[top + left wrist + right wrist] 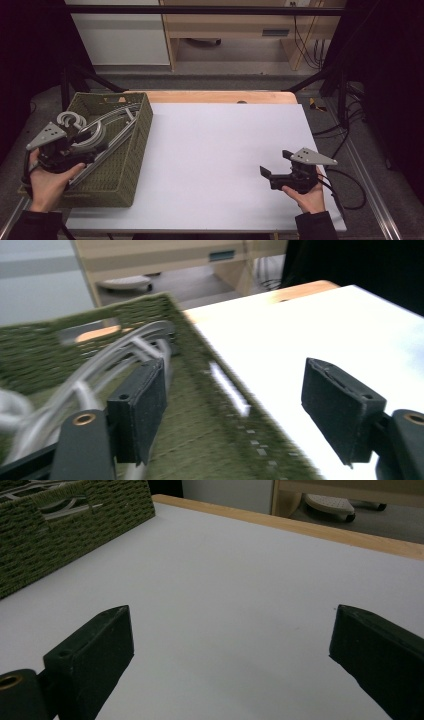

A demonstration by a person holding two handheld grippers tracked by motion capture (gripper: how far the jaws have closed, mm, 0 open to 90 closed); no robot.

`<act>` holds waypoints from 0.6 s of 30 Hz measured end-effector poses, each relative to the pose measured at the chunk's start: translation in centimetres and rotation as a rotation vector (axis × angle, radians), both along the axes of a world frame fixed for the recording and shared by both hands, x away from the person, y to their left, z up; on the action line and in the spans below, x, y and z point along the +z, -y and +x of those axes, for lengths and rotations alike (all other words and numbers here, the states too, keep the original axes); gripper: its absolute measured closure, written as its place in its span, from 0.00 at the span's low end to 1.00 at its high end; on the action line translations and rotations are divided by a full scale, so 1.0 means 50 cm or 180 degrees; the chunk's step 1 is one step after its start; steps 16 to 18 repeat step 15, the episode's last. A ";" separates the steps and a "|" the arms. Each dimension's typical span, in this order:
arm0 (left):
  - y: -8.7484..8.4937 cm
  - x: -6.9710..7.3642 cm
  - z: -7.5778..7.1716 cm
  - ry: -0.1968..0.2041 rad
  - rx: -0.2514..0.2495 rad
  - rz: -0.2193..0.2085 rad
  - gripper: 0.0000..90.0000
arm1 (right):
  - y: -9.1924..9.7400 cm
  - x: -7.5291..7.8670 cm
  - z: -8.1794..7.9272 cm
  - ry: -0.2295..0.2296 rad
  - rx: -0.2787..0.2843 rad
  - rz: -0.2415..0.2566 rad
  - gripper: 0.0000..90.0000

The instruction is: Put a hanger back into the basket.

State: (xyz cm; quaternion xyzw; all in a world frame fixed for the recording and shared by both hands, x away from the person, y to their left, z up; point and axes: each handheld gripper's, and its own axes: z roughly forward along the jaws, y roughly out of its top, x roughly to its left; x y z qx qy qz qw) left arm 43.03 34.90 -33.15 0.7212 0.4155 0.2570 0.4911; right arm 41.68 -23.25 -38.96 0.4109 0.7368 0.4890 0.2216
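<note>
A green woven basket stands at the table's left and holds several grey curved pieces. My left gripper hovers over the basket's near half. It is open, with one jaw above the grey pieces and the other out over the white table. The basket's right wall runs between the jaws, and nothing is held. At the table's right, my right gripper is low over the white surface and points left toward the basket. It stands wide open and empty.
The white tabletop stretches between basket and right gripper, with a wooden edge at the back. Beyond the table are a wooden desk and hanging cables. A black cable trails off the right gripper.
</note>
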 end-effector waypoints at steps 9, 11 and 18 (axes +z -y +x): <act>0.060 -0.049 -0.029 0.0052 -0.0309 -0.0035 0.24 | 0.003 0.003 -0.006 0.0093 -0.0013 0.0060 0.05; 0.072 -0.058 -0.035 0.0076 -0.0330 -0.0004 0.23 | 0.004 0.004 -0.007 0.0113 -0.0005 0.0075 0.05; 0.088 -0.072 -0.044 0.0111 -0.0369 0.0066 0.22 | 0.006 0.005 -0.010 0.0150 -0.0004 0.0075 0.05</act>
